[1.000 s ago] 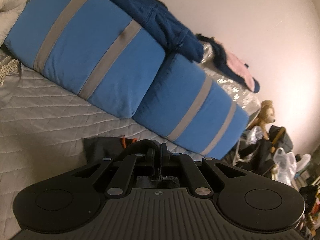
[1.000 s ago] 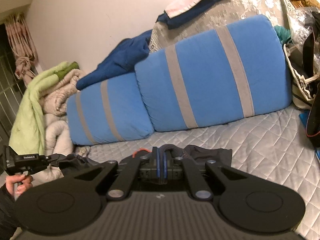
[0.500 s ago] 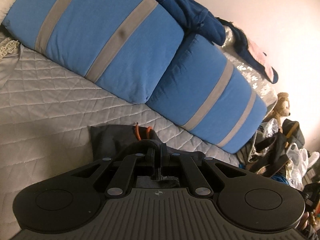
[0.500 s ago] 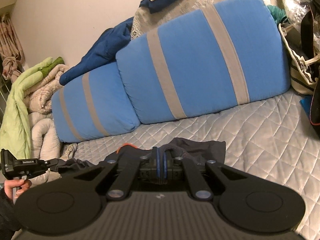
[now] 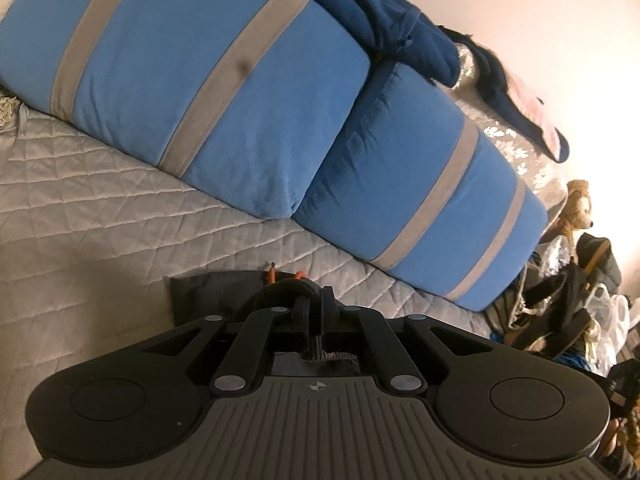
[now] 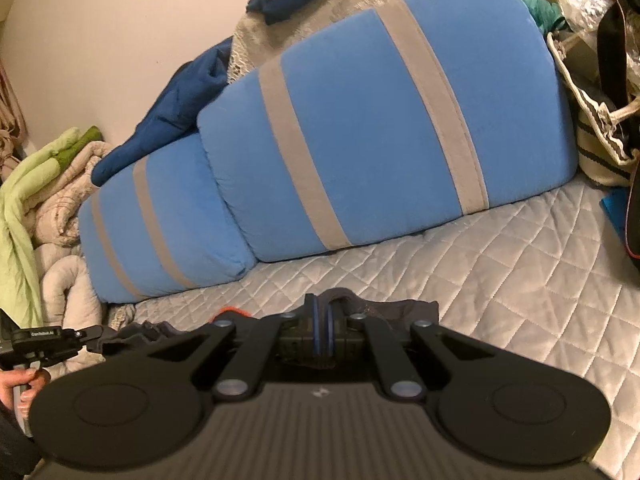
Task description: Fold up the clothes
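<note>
Both grippers clamped on the dark garment (image 5: 208, 292).
Left gripper (image 6: 94, 338) label too blurred for me to read; right gripper (image 6: 322, 320) jaws pinch cloth low over the bed (image 6: 500, 260).

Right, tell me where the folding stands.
Done: nothing visibly folded yet. In hand: the left gripper and the right gripper are both shut on the dark garment, holding it over the quilt. Left: lay it down and make the folds; no finished pile shows.

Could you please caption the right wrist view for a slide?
Right gripper shut on dark garment over quilted bed, blue cushions behind.
</note>
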Tool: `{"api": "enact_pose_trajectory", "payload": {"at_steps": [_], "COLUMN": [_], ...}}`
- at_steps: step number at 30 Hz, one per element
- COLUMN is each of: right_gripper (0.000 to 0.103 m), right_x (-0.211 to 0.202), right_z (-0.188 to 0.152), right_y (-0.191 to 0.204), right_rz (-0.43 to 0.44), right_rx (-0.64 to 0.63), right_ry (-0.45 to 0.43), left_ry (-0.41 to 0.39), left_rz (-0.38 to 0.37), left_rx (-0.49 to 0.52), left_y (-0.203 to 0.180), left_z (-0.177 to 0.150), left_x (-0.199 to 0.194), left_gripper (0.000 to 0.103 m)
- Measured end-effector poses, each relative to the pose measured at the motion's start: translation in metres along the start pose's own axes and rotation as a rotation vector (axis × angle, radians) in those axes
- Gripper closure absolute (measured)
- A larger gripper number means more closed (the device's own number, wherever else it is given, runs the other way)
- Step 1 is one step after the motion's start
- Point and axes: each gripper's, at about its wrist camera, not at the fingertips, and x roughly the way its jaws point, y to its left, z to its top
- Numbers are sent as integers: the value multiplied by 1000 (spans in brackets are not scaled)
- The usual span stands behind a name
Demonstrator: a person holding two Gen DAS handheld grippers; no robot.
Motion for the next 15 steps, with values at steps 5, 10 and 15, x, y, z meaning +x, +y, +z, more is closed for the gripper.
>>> {"api": "enact_pose_trajectory", "payload": {"at_steps": [5,10,15], "right_gripper": [98,98,98], "right_x": [16,34,57], "right_z": [-1,1,1], "right_y": [-5,-8,-14], "right_rz": [-19,-37,-57], "right_rx": [-11,-30,-44], "right_ry": [9,26,43], "left_ry": [29,53,74], "left_rz": [32,57,79], "left_rx": [20,13,-37], "left_y": [4,14,27], "left_z": [3,8,12], "left_x": [17,35,57], "left_gripper": [98,98,98]}}
